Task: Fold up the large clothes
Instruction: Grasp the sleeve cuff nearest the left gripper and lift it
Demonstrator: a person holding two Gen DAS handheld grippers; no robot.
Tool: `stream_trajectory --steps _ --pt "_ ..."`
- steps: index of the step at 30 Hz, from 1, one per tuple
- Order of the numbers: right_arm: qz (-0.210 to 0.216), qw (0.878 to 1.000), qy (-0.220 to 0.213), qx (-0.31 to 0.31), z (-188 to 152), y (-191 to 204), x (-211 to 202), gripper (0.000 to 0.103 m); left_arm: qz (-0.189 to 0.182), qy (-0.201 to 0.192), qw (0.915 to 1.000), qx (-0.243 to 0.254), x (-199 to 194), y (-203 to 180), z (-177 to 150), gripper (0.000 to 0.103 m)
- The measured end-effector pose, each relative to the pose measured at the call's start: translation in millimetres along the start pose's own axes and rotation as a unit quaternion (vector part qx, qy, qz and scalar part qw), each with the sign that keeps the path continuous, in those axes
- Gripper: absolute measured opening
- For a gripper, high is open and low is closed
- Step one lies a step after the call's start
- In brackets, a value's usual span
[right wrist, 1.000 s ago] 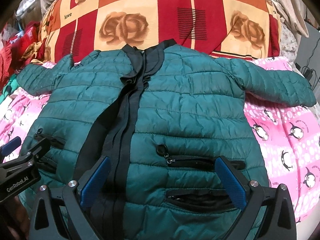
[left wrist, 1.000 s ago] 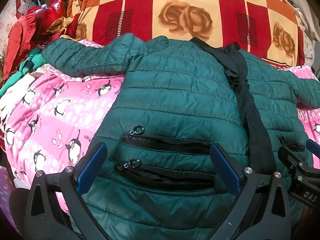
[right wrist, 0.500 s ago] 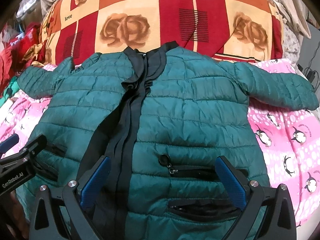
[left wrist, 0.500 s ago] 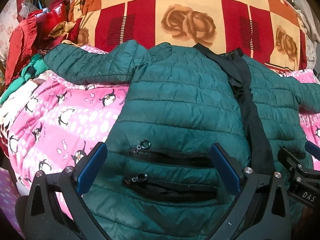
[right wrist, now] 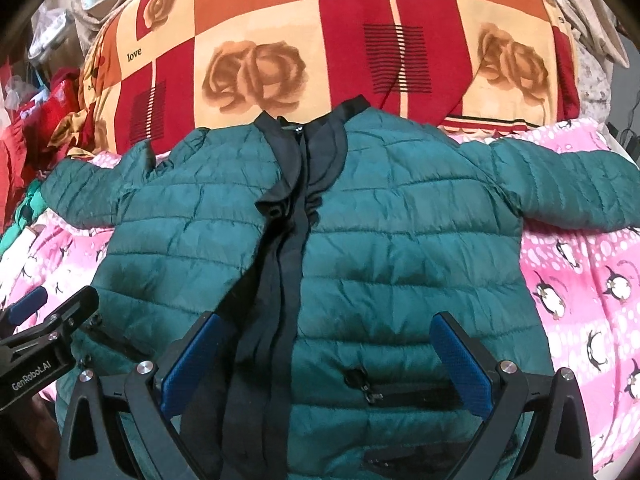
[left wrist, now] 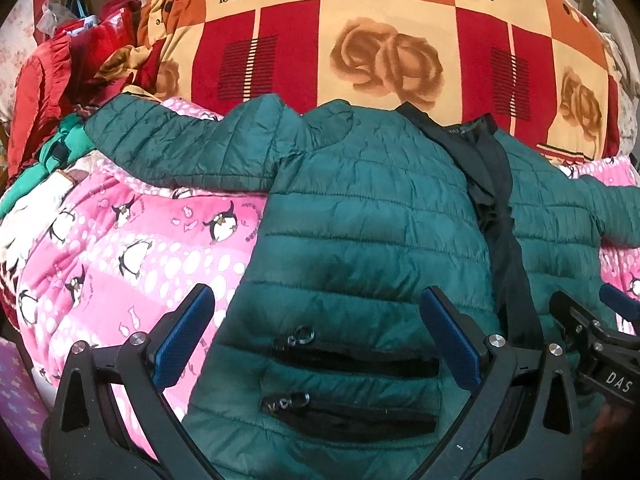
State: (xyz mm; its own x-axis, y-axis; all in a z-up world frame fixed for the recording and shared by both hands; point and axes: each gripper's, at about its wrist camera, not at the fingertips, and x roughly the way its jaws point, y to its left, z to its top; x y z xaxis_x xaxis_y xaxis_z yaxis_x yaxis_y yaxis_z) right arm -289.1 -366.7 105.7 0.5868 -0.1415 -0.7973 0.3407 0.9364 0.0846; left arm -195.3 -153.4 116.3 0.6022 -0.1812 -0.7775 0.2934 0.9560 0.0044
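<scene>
A dark green quilted jacket (left wrist: 360,216) lies flat, front up, on a pink penguin blanket (left wrist: 120,248), sleeves spread to both sides. A black zipper placket (right wrist: 292,248) runs down its middle. It also shows in the right wrist view (right wrist: 400,248). My left gripper (left wrist: 316,336) is open and empty, above the jacket's left pockets (left wrist: 352,364) near the hem. My right gripper (right wrist: 326,358) is open and empty, above the right front near the hem. Each gripper shows at the edge of the other's view.
A big red, orange and cream checked quilt (left wrist: 380,40) with rose prints is piled behind the collar. Red and green clothes (left wrist: 52,80) are heaped at the far left. The pink blanket (right wrist: 580,288) extends on the right.
Both grippers have pulled back toward the hem and a little up, so the jacket sits lower and farther in both views. Both stay open. The jacket has not moved.
</scene>
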Motion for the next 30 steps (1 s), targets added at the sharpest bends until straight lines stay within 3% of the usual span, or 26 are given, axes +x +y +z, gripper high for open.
stream_trajectory --steps 6,18,30 --pt "0.016 1.0 0.003 -0.001 15.9 3.5 7.1 0.103 0.0 0.0 1.0 -0.005 5.8 6.9 21.2 0.102" --pt "0.002 1.0 -0.016 -0.02 62.2 16.6 25.0 0.103 0.038 -0.028 0.9985 -0.028 29.5 44.0 67.0 0.102" --pt "0.025 1.0 -0.001 -0.003 84.5 26.5 69.6 0.103 0.086 -0.036 0.9933 -0.069 72.0 111.3 108.1 0.102"
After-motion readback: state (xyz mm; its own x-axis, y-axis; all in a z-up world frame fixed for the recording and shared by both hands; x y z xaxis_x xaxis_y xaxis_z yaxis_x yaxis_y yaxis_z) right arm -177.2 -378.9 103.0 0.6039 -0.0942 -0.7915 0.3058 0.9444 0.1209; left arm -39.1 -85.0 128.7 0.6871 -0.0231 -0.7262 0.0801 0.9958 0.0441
